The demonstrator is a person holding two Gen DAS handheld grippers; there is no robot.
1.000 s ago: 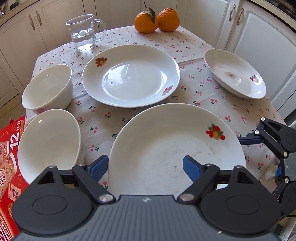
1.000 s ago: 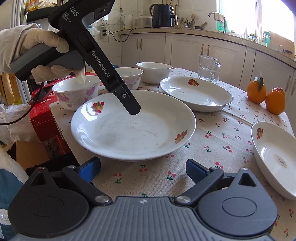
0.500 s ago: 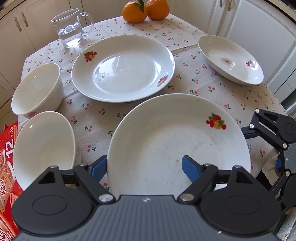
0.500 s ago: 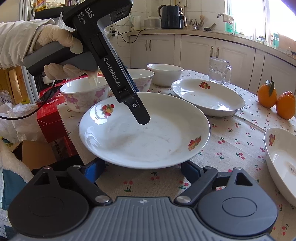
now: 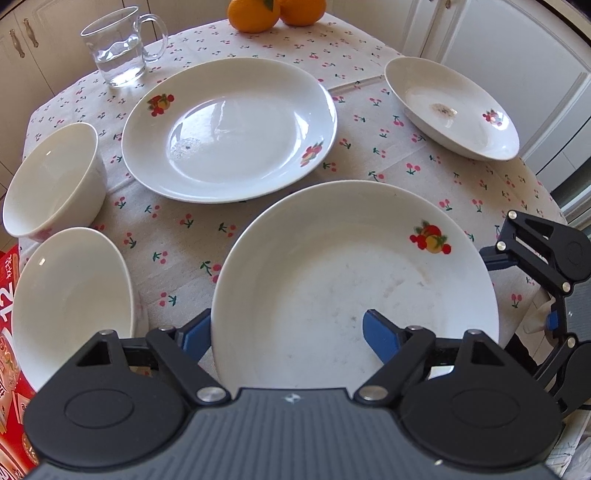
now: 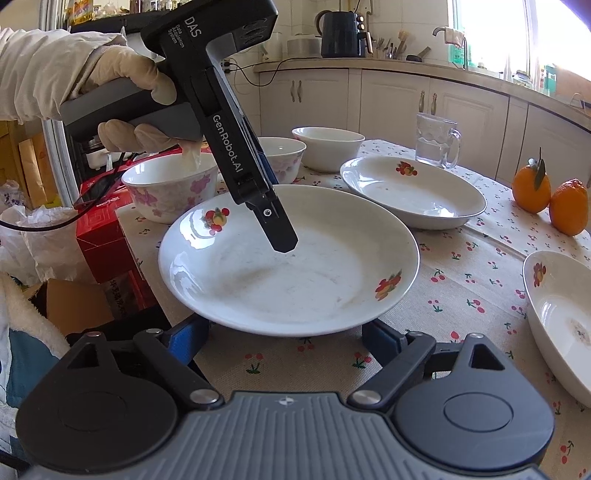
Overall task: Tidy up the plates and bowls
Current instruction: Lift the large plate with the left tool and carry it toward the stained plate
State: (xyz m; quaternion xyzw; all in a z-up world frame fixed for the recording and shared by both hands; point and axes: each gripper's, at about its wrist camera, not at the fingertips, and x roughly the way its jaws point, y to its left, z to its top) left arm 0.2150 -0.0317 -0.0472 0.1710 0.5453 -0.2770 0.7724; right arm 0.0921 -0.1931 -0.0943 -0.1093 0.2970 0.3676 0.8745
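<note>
My left gripper (image 5: pixel 286 332) is shut on the near rim of a white fruit-print plate (image 5: pixel 354 280), one finger above and one below; the plate is lifted and tilted above the cloth. In the right wrist view the same plate (image 6: pixel 288 258) hangs over the table edge with the left gripper's finger (image 6: pixel 280 232) pressing its inside. My right gripper (image 6: pixel 286 336) is open, its fingers under the plate's near rim. A second plate (image 5: pixel 229 129) lies behind, a third (image 5: pixel 450 107) at far right. Two white bowls (image 5: pixel 51 181) (image 5: pixel 70 299) sit at left.
A glass mug of water (image 5: pixel 118 51) and two oranges (image 5: pixel 277 11) stand at the table's far side. A floral bowl (image 6: pixel 170 192) sits near the table's left edge. A red carton (image 6: pixel 107 236) is beside the table. Cabinets surround the table (image 5: pixel 184 225).
The near plate has risen off the cloth and tilted, held by my left gripper. My right gripper has moved in until its fingers sit under the plate's rim.
</note>
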